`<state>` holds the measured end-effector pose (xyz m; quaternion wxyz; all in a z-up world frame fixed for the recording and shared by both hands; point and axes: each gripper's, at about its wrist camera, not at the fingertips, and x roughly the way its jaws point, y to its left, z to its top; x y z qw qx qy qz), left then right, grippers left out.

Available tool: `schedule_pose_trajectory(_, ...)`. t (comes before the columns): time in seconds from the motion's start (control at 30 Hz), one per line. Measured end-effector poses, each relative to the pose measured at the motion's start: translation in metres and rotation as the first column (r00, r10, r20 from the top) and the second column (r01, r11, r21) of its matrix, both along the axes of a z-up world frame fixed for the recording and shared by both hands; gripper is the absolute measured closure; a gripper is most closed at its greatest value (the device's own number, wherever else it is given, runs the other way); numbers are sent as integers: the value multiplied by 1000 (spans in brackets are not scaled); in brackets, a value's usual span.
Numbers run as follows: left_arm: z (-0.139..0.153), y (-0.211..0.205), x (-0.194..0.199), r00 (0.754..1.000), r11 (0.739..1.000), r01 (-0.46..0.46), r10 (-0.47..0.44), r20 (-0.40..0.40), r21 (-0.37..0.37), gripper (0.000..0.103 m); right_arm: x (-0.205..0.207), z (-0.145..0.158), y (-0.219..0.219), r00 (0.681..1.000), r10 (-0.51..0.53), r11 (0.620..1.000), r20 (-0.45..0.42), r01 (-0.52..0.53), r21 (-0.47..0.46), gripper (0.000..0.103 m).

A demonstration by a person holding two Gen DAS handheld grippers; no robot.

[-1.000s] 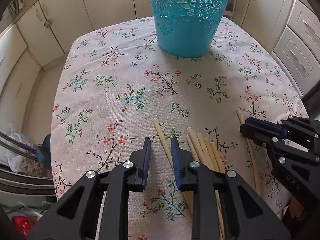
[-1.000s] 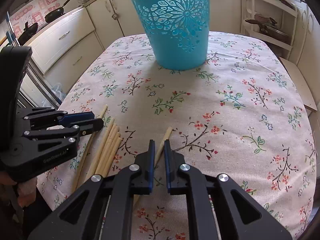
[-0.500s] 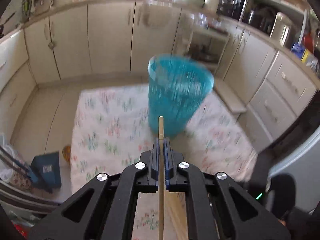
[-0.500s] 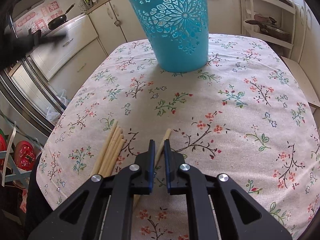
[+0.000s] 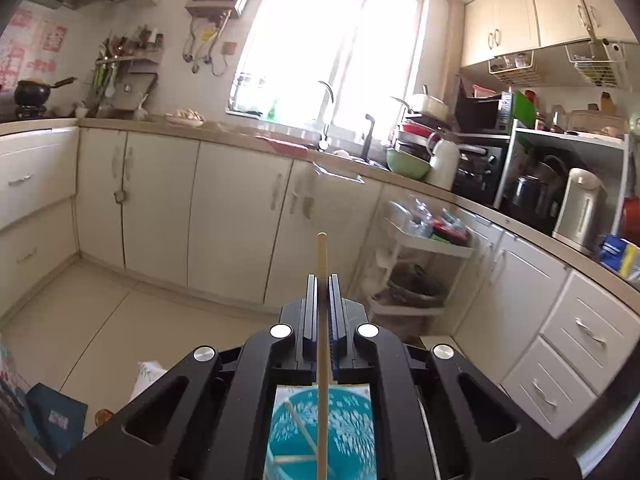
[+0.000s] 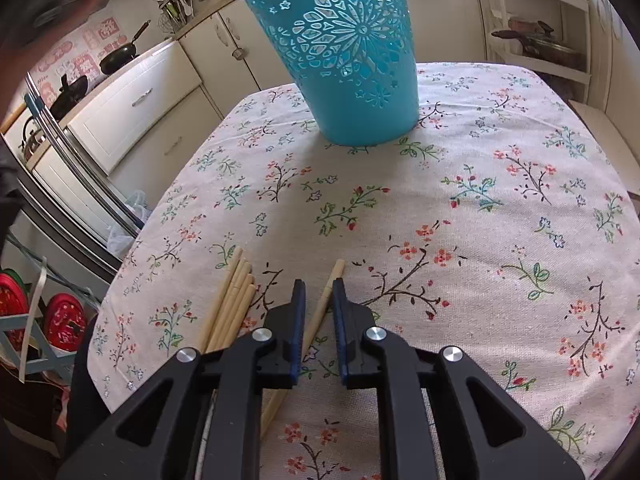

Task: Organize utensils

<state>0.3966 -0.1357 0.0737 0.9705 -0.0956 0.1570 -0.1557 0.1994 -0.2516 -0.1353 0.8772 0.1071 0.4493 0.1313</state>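
1. Left gripper (image 5: 323,280): my fingers are clamped on one chopstick (image 5: 322,344), which a second ago lay on the table among the others. I have raised it clear of the table, and the left wrist view now looks across the kitchen rather than down at the cloth. The stick runs straight between the fingers, its tip just past them.

2. Blue basket (image 5: 320,436): seen through the left gripper's frame, its open mouth sits directly beneath the held stick, with two sticks already lying inside. I judge the drop into the basket to be the step in hand.

3. Loose bundle (image 6: 230,304): several chopsticks lie side by side on the floral table (image 6: 500,208), near its front edge and well apart from the basket (image 6: 352,52).

4. Right gripper (image 6: 319,294): it has kept its place low over the table while its fingers are opening. A single chopstick (image 6: 326,300) lies between them, untouched by the pads as far as I can tell; I judge it the next pick.
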Motion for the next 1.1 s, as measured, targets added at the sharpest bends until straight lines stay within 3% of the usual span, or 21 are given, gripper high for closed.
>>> schedule_pose_trajectory(0.3, -56, -29, 31, 996, 995, -93, 93, -15, 21, 98, 0, -1, -6, 1000, -2, 998, -12, 3, 61, 88)
schedule_pose_trajectory(0.5, -85, -34, 27, 995, 988, -64, 74, -64, 139, 97, 0, 0, -5, 1000, 12, 998, -10, -11, 65, 84)
schedule_pose_trajectory(0.57, -92, -30, 20, 993, 984, -64, 79, -84, 164, 92, -1, 2, -4, 1000, 21, 998, -5, -20, 56, 80)
schedule_pose_trajectory(0.73, -99, 5, -11, 987, 981, -105, 123, -101, 163, 55, -3, 3, 2, 999, 36, 999, 3, -36, 14, 77)
schedule_pose_trajectory(0.9, -112, 60, -52, 976, 975, -161, 180, -124, 151, 39, -8, 5, 13, 999, 36, 997, 5, -36, -70, 75)
schedule_pose_trajectory(1.03, -152, 97, -66, 945, 977, -147, 185, -270, 152, 32, -11, 5, 33, 995, 95, 971, 27, -87, -225, 77)
schedule_pose_trajectory(1.1, -180, 113, -67, 911, 978, -147, 191, -366, 146, 32, -11, 5, 39, 985, 172, 948, 12, -162, -274, 88)
